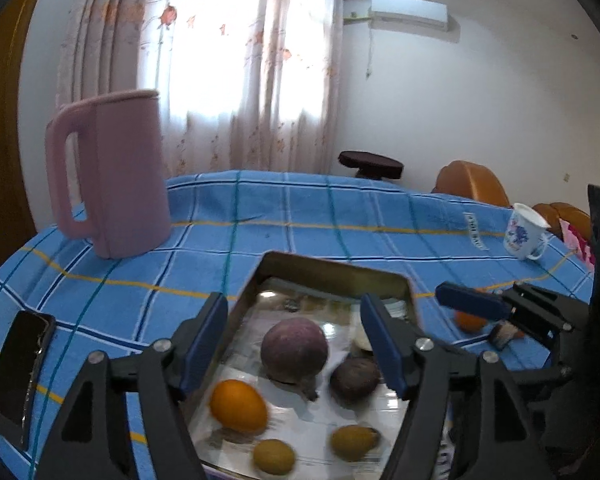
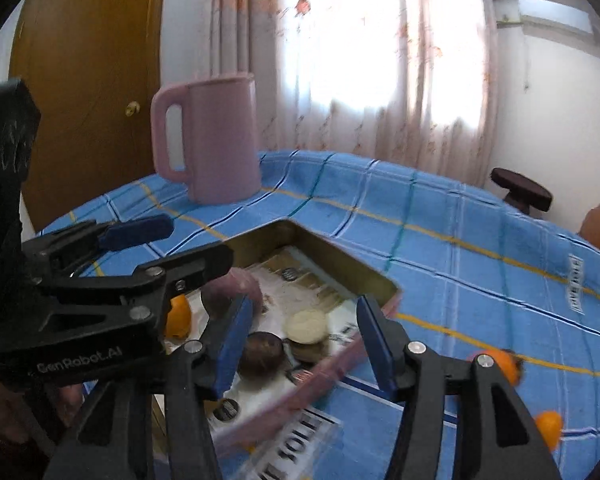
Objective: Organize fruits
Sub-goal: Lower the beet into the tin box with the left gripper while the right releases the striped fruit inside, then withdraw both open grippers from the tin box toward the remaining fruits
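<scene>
A metal tray sits on the blue checked tablecloth. In it lie a large purple fruit, a dark passion fruit, an orange and two yellow-green fruits. My left gripper is open and empty above the tray. My right gripper is open and empty over the tray's right side, above the passion fruit and a pale round piece. Two oranges lie on the cloth right of the tray. The right gripper also shows in the left wrist view.
A pink jug stands at the back left of the table. A black phone lies at the left edge. A white mug stands at the far right. A dark stool and orange chairs stand beyond the table.
</scene>
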A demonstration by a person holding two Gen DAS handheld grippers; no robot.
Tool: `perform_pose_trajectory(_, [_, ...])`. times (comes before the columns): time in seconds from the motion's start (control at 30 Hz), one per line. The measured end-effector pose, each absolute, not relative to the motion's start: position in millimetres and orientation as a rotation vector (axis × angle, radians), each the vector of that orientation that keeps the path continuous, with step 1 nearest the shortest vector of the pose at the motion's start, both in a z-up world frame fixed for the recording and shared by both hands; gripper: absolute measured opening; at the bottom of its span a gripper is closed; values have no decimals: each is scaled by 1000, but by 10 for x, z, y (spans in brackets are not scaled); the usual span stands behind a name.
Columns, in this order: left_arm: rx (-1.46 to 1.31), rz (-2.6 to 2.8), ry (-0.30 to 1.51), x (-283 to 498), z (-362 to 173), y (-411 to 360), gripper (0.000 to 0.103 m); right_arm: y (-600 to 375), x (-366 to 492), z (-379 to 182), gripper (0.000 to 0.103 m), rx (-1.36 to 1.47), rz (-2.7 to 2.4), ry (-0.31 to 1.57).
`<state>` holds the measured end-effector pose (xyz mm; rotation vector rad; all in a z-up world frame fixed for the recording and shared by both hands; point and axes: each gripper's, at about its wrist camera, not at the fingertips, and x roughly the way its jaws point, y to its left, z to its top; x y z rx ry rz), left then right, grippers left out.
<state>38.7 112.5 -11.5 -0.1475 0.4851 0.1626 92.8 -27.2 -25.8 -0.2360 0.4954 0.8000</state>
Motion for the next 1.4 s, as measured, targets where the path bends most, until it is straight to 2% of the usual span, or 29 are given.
perform_pose_trajectory(0.13, [-121, 125, 477, 391, -50, 909, 76, -818, 966, -164, 56, -210, 702, 474])
perform_pose_trajectory(0.4, [-68, 8, 510, 600, -60, 277, 76, -1774, 1335, -230, 57, -117, 453, 546])
perform_pose_trajectory(0.73, [-1, -53, 578, 867, -227, -231, 76, -1815, 1628, -529, 56, -89, 491, 724])
perform_pose_trajectory(0.83, [8, -58, 592, 900, -258, -282, 76, -1776, 1642, -608, 52, -101, 511, 776])
perform_pose_trajectory(0.93, [11, -66, 603, 916, -273, -319, 76, -1785, 1707, -668, 37, -80, 536, 823])
perform_pose_trajectory(1.2, [50, -104, 629, 962, -326, -567, 76, -2012, 1585, -561, 36, -28, 462, 729])
perform_pose_trajectory(1.4, [54, -116, 671, 1113, -369, -723, 76, -2152, 1634, -547, 37, 9, 439, 735])
